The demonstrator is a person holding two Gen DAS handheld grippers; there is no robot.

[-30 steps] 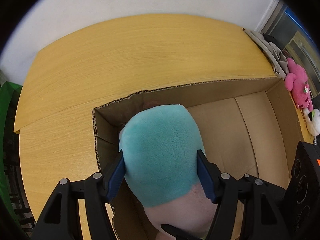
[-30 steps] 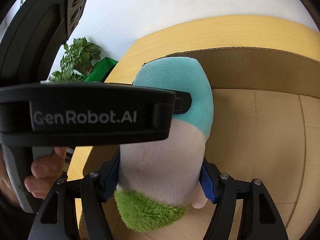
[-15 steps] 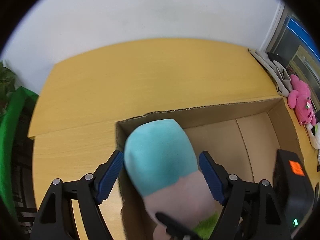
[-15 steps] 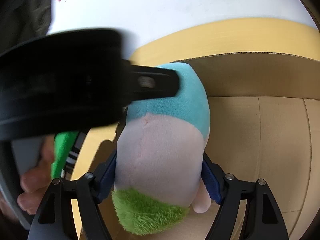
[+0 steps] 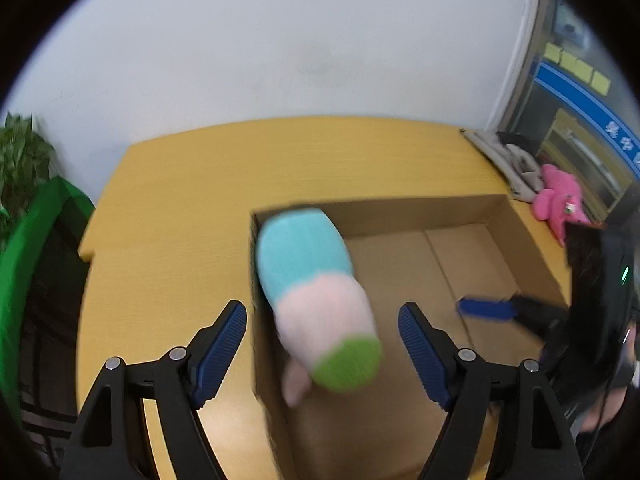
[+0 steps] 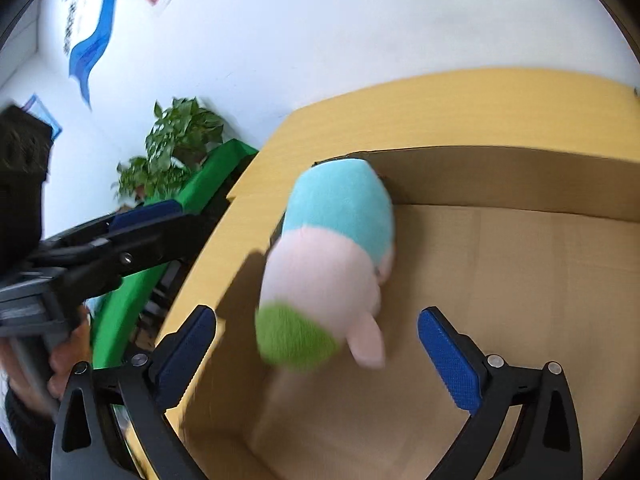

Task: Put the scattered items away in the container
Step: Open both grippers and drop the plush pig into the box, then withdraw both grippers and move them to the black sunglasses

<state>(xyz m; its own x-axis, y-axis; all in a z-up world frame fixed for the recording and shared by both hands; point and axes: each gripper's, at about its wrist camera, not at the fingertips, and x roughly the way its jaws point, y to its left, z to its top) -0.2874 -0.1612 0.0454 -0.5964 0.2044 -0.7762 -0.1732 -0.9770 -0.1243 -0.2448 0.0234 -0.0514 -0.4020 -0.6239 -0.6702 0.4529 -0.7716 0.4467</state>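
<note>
Left wrist: left gripper (image 5: 322, 346) released, fingers clear of plush toy (image 5: 316, 300) leaning in cardboard box (image 5: 460, 210) corner on surface (image 5: 192, 208).
Right wrist: right gripper (image 6: 318, 354) fingers spreading, apart from plush toy (image 6: 332, 264), box (image 6: 520, 176) beneath.

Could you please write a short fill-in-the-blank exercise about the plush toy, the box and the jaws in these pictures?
1. The plush toy lies against the left wall of the ____ box.
2. The end of the toy nearest both cameras is coloured ____.
3. The pads of the left gripper do not ____ the toy.
4. The box stands on a ____ table.

Missing words: cardboard; green; touch; wooden
</note>
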